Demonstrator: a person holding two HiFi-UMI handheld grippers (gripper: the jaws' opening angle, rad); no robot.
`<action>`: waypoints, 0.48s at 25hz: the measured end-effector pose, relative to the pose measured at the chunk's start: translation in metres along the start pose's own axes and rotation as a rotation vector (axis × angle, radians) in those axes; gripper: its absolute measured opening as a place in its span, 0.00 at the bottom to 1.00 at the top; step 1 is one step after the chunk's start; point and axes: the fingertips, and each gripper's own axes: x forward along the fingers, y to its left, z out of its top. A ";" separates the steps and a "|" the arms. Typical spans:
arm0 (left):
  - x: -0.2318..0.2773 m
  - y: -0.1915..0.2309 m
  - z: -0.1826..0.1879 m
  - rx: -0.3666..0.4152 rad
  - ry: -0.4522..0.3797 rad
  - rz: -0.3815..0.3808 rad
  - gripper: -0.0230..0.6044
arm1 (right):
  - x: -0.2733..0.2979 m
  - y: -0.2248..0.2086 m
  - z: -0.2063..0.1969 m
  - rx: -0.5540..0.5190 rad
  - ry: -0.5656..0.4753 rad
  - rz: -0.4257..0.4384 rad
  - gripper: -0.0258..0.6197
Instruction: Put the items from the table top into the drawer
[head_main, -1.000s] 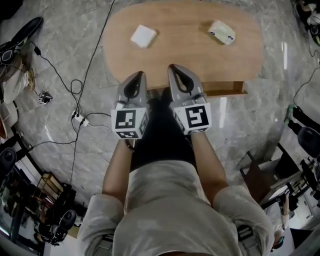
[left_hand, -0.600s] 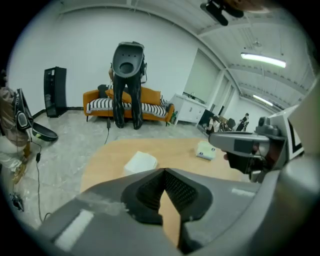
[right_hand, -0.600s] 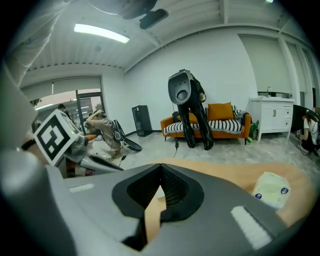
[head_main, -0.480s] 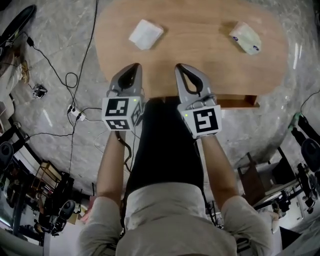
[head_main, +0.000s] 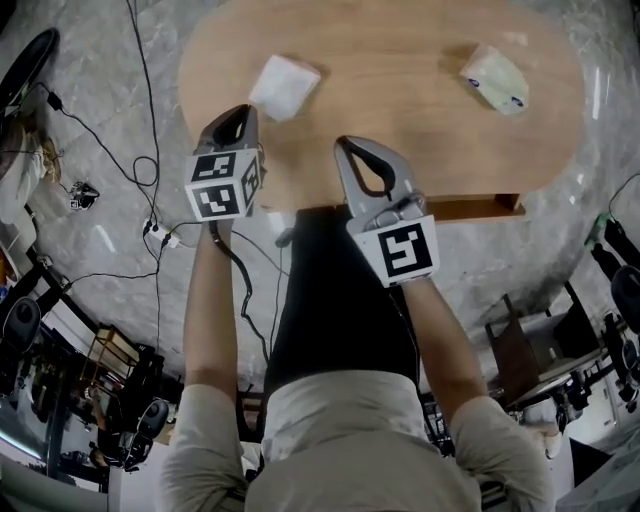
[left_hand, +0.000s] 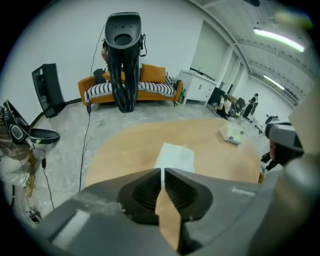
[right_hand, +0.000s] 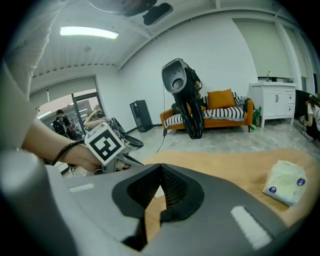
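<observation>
On the oval wooden table (head_main: 400, 110) lie a white square pad (head_main: 284, 87) at the left and a pale soft packet (head_main: 494, 78) at the right. My left gripper (head_main: 241, 110) is shut and empty. Its tip is over the table's near left part, just short of the pad (left_hand: 175, 156). My right gripper (head_main: 350, 145) is also shut and empty, at the middle of the near edge, far from the packet (right_hand: 285, 182). A wooden drawer front (head_main: 470, 208) shows under the table's near right edge.
Cables (head_main: 150, 170) and a power strip (head_main: 160, 237) lie on the marble floor to the left. Chairs and equipment (head_main: 540, 350) crowd the lower right. A striped orange sofa (left_hand: 130, 89) and a dark stand (left_hand: 123, 55) are beyond the table.
My left gripper has moved forward and left over the table, up to the white pad. The right gripper sank slightly near the table's front edge. Both stayed shut.
</observation>
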 end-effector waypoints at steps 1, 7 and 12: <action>0.007 0.004 -0.001 0.006 0.020 0.001 0.08 | 0.002 0.000 -0.001 0.000 0.005 0.004 0.05; 0.032 0.018 -0.006 -0.018 0.115 -0.038 0.27 | 0.008 -0.005 -0.004 0.020 0.026 0.002 0.05; 0.044 0.018 -0.012 -0.082 0.148 -0.097 0.27 | 0.007 -0.014 -0.002 0.038 0.019 -0.022 0.05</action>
